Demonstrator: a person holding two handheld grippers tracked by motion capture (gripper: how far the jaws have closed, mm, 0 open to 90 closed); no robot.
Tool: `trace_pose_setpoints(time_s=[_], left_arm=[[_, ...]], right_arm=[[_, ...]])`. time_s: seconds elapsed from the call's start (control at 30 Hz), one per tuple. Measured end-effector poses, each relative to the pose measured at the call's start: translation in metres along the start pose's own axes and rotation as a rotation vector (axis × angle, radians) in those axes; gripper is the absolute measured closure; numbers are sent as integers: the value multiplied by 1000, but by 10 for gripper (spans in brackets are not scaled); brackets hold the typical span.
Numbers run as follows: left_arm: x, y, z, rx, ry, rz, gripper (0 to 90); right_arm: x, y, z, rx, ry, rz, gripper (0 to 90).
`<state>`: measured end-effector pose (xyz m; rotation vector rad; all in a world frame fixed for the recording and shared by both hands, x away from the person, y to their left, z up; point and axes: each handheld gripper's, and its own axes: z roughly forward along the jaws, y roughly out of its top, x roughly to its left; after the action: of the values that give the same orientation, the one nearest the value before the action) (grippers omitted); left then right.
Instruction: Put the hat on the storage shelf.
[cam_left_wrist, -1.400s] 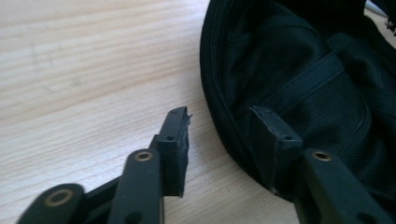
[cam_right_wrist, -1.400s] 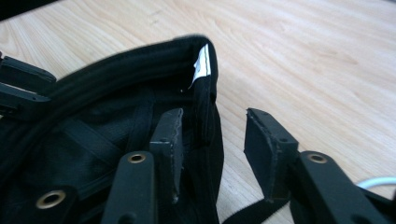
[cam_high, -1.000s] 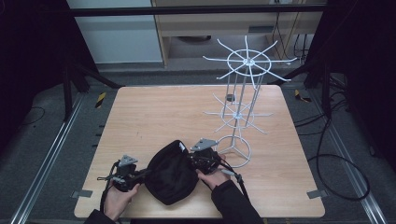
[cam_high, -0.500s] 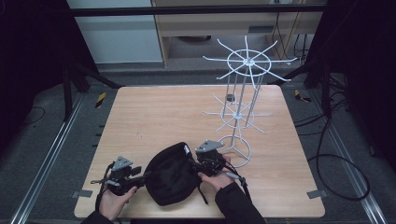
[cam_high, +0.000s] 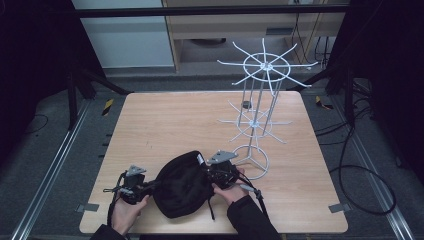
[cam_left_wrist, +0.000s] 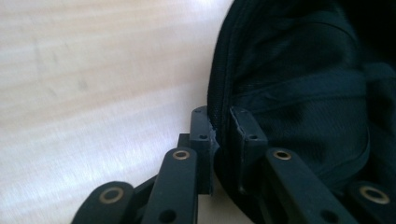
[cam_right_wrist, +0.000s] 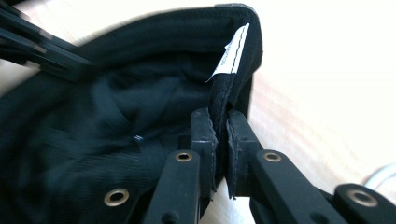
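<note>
The black cap (cam_high: 182, 184) lies with its inside facing up at the near edge of the desk (cam_high: 165, 125), a little left of the middle, between your two hands. A white label (cam_right_wrist: 232, 53) is sewn inside its rim, on the right side. Your left gripper (cam_left_wrist: 219, 128) has just closed its fingers, and now they are clenched on the left rim of the cap, with the fabric edge pressed between the pads. Your right gripper (cam_right_wrist: 222, 133) has also just closed, and its fingers grasp the right rim, directly under the label. In the high view your left gripper (cam_high: 134, 184) is just beside the cap on the left, and your right gripper (cam_high: 222, 172) touches it on the right. A white wire rack (cam_high: 260, 95) stands further away to the right, and its round base ring is near your right hand (cam_high: 231, 190).
</note>
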<state>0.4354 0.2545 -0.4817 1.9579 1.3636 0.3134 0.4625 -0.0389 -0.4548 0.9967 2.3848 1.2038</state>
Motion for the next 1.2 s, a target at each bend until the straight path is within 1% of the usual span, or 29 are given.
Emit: trace_pose_setpoints(time_s=[0.03,0.1,0.13,0.17,0.2,0.23,0.27,0.3,0.33,0.37,0.4,0.43,0.5,0.53,0.57,0.6,0.63,0.7,0.77,0.8,0.83,0.87,0.9,0.97,1.0,1.03,1.1,1.13,1.2], left_arm=[[0,1,0,-18,5,1,799],[-1,4,1,-51,3,-12,798],[-1,4,1,-51,3,-12,795],[-4,8,5,-71,13,-6,790],[-6,9,9,-73,19,-3,783],[-6,9,9,-73,19,-3,773],[-8,11,14,-68,24,1,773],[-11,13,21,-57,31,11,749],[-11,13,21,-57,31,11,742],[-12,15,25,-51,32,20,738],[-12,15,25,-51,32,20,735],[-12,15,26,-47,28,25,728],[-11,15,26,-45,25,23,710],[-10,15,25,-45,18,22,686],[-9,16,22,-58,8,20,659],[-9,16,22,-58,8,20,634],[-8,18,16,-82,11,24,605],[-8,20,8,-117,-3,4,559],[-11,23,-3,-150,-18,3,555],[-11,23,-3,-150,-18,3,551],[-18,25,-14,-182,-43,15,548],[-18,25,-14,-182,-43,15,540],[-28,29,-22,-205,-75,35,534],[-39,32,-25,-219,-109,57,524],[-39,32,-25,-219,-109,57,517],[-51,37,-25,-219,-132,82,511],[-61,40,-21,-217,-149,97,499],[-61,40,-21,-217,-149,97,496],[-70,43,-15,-206,-156,112,493]], right_arm=[[1,1,-4,-26,3,-8,840],[5,6,-14,-87,12,-39,840],[5,6,-14,-87,12,-39,840],[10,11,-22,-131,28,-77,839],[13,13,-26,-145,36,-96,839],[13,13,-26,-145,36,-96,839],[16,15,-28,-153,47,-112,840],[22,14,-31,-156,69,-140,839],[22,14,-31,-156,69,-140,839],[27,9,-32,-135,76,-164,839],[27,9,-32,-135,76,-164,839],[28,3,-31,-125,74,-170,838],[27,0,-31,-120,74,-165,838],[24,-6,-31,-111,65,-153,838],[22,-8,-31,-104,62,-146,839],[22,-8,-31,-104,62,-146,839],[20,-12,-31,-95,52,-135,838],[19,-15,-31,-88,42,-131,839],[19,-17,-30,-81,35,-124,839],[19,-18,-30,-73,32,-120,839],[19,-19,-30,-70,29,-119,839],[19,-19,-30,-70,29,-119,839],[19,-22,-29,-63,25,-110,838],[18,-23,-28,-60,26,-102,836],[18,-23,-28,-60,26,-102,836],[17,-25,-28,-61,30,-94,832],[17,-25,-28,-62,32,-92,830],[17,-25,-28,-62,32,-92,830],[17,-26,-28,-60,35,-88,830]])
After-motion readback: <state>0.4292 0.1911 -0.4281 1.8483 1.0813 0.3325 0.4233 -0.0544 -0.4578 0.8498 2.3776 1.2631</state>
